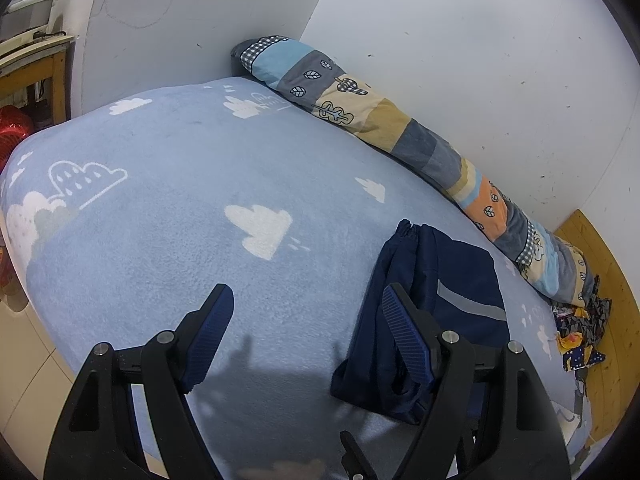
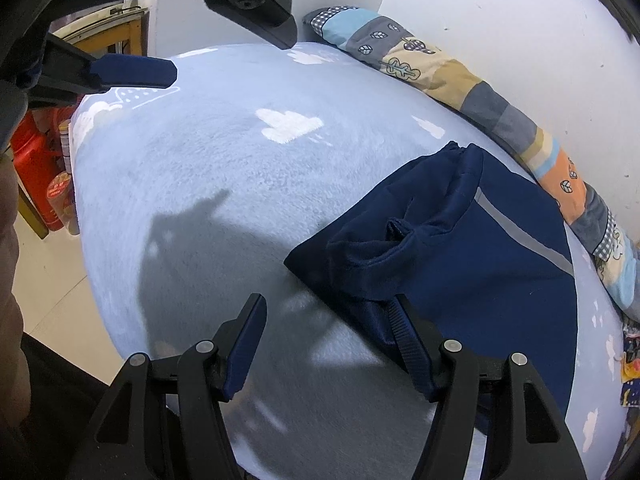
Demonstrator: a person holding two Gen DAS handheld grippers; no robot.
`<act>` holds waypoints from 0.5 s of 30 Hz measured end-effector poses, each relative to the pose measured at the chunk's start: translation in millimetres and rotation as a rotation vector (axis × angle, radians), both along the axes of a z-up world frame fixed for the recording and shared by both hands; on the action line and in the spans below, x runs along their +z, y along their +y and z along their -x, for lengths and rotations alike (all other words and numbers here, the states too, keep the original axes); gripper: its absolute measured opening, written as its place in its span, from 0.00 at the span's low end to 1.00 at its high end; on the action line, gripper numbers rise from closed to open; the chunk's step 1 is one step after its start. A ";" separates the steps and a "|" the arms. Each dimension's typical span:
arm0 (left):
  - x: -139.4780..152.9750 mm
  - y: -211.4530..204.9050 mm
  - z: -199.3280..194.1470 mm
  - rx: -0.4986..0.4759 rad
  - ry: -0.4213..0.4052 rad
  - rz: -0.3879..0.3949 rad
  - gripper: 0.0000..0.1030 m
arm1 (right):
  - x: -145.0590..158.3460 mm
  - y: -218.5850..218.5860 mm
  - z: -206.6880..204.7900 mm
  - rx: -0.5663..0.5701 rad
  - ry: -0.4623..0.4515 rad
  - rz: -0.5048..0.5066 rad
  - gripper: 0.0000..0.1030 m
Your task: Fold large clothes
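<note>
A: Left wrist view first. What do you see?

B: The left hand-held gripper point(image 1: 308, 304) hangs over a bed point(image 1: 160, 152) with a pale blue cloud-print blanket. Its jaws stand well apart, with only blanket between them. The folded navy garment point(image 1: 452, 280) lies at about four o'clock in the picture, just behind the right-hand finger point(image 1: 404, 332). Whether that finger brushes the cloth I can't quite tell.

A: And behind it?

B: A long patchwork roll of bedding point(image 1: 400, 128) runs along the white wall point(image 1: 480, 60), from twelve o'clock round to four.

A: Now the right wrist view.

B: The right hand-held gripper point(image 2: 330, 316) also has its jaws apart, nothing clamped. The navy garment point(image 2: 480, 248) with its grey stripe sits at three to four o'clock, its near edge lying against the right-hand finger. The left hand-held gripper point(image 2: 220, 28) shows at ten to eleven o'clock, over the blanket. Red containers point(image 2: 32, 160) stand on the floor at nine o'clock.
</note>
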State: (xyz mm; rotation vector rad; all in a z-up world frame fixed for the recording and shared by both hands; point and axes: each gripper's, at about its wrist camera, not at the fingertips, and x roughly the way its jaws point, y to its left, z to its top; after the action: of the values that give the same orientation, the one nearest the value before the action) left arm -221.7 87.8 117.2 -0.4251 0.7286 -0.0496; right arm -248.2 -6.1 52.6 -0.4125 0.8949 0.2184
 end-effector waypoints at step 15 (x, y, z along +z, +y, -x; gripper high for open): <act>-0.3 -1.9 -0.8 -0.005 -0.004 -0.007 0.75 | 5.1 2.2 6.8 0.021 -0.029 0.015 0.64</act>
State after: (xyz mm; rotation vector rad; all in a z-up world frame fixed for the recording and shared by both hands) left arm -220.9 86.0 116.8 -0.4166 0.7256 -0.0526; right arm -255.0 -3.9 57.7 -0.4384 0.8642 0.2238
